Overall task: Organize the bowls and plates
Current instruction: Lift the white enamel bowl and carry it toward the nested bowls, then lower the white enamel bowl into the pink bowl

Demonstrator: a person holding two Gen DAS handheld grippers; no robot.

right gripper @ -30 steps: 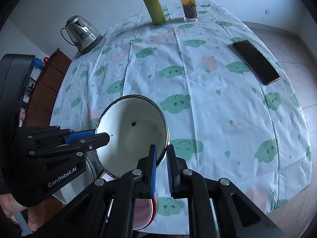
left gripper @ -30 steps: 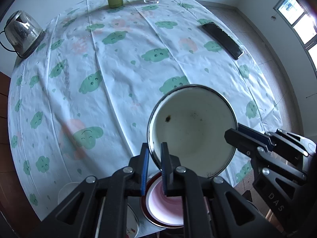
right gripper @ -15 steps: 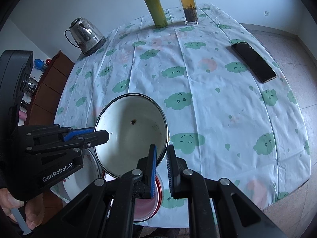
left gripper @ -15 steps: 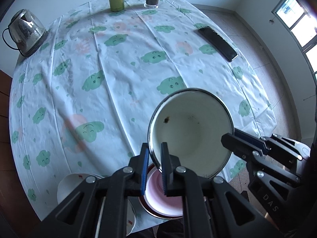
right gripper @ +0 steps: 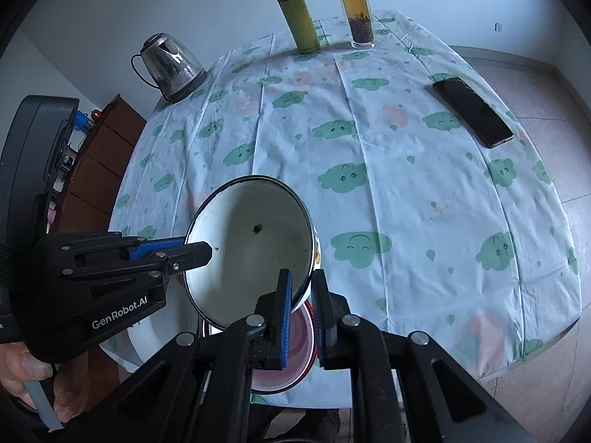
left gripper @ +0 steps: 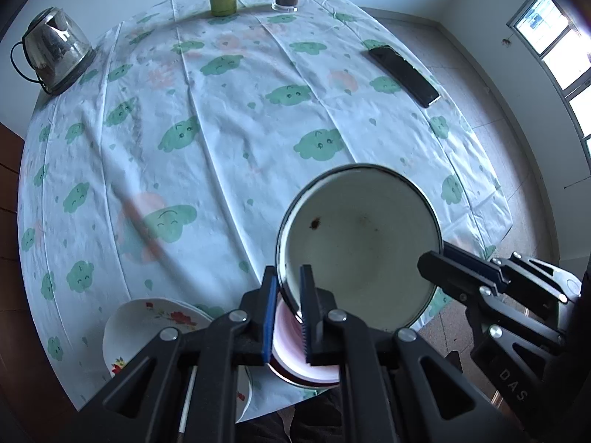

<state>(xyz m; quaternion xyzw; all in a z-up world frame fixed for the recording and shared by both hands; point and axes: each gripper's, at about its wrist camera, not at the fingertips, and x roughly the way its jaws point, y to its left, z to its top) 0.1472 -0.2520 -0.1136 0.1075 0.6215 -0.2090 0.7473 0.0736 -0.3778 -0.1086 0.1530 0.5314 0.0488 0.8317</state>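
A white enamel bowl with a dark rim hangs tilted above the near edge of the table, held from both sides. My left gripper is shut on its near-left rim, and my right gripper is shut on the opposite rim. In the right wrist view the left gripper pinches the bowl from the left. Under the bowl lies a pink plate with a dark red rim. A white floral plate sits to its left on the table edge.
A round table with a cloud-print cloth carries a glass kettle at far left, a green flask and a tea bottle at the back, and a black phone at right. A brown cabinet stands left of it.
Both grippers have risen and drawn back toward the near table edge with the bowl. More of the floral plate and the pink plate now shows below.
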